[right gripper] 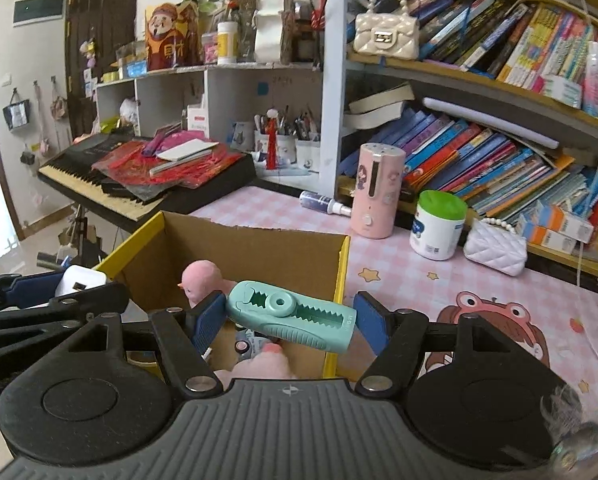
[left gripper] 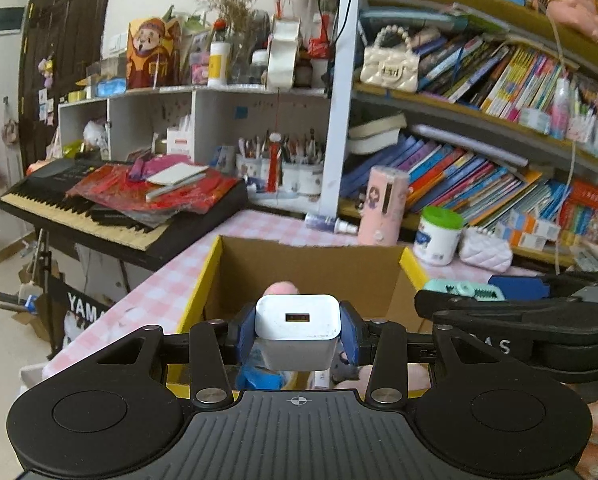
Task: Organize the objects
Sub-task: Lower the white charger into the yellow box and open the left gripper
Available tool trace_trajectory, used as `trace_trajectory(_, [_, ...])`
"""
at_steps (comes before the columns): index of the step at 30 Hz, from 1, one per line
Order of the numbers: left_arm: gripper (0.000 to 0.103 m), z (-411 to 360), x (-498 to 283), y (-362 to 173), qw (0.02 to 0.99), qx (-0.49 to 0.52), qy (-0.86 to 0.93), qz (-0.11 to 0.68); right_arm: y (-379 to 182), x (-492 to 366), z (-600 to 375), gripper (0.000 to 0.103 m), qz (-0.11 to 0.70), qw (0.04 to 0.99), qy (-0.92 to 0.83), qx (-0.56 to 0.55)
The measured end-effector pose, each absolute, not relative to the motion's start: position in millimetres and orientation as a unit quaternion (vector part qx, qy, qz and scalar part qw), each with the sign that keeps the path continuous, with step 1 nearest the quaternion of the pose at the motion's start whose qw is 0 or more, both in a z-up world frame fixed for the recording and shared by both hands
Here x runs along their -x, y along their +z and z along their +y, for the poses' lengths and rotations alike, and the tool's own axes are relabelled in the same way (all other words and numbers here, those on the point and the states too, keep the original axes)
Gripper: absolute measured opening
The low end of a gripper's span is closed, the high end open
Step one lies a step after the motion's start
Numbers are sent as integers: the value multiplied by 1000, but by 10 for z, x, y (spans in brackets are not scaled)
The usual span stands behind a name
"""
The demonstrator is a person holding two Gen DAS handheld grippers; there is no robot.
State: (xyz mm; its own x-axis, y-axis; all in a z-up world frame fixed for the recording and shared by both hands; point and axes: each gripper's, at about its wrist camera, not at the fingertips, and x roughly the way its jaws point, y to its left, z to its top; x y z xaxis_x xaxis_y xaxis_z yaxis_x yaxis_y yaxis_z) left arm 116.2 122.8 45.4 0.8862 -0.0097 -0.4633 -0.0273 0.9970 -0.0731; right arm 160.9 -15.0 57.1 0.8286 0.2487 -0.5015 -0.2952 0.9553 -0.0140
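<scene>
White charger (left gripper: 297,322) sits squarely between the blue pads (left gripper: 247,330) of the left gripper (left gripper: 299,330), which pinch its two sides, its USB port facing the camera; it hangs just above the near rim of the cardboard box (left gripper: 311,268). Just beside it, the right gripper (right gripper: 289,320) pinches a mint-green toothed clip (right gripper: 293,314) endwise, the clip lying tilted across the gap with one end on each pad, over the box's right half near its yellow right edge (right gripper: 341,276). Inside the box lie a pink plush toy (right gripper: 201,280) toward the left wall and other small items on the floor, hard to make out. Brown inner walls rise on all sides, and the middle of the box is open. Beyond the box's far wall the pink checked tablecloth (right gripper: 399,276) has bare room to the right, then a pink cylinder (right gripper: 375,190), a green-lidded jar (right gripper: 439,226) and a white quilted purse (right gripper: 495,250) before the bookshelf (right gripper: 479,80). Left of the box stands a keyboard (right gripper: 111,196).
</scene>
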Motion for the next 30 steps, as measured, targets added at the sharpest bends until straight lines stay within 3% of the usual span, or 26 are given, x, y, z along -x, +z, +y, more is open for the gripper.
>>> trace_trajectory(16, [41, 1200, -1606, 48, 943, 32, 36, 329, 358, -2044, -149, 68, 279, 943, 172, 52])
trace_trajectory(22, [42, 1147, -1611, 12, 943, 20, 41, 330, 295, -2127, -120, 68, 292, 937, 182, 51])
trace_trajectory(30, [54, 1180, -1516, 80, 950, 41, 46, 307, 249, -2172, -71, 68, 295, 934, 190, 59])
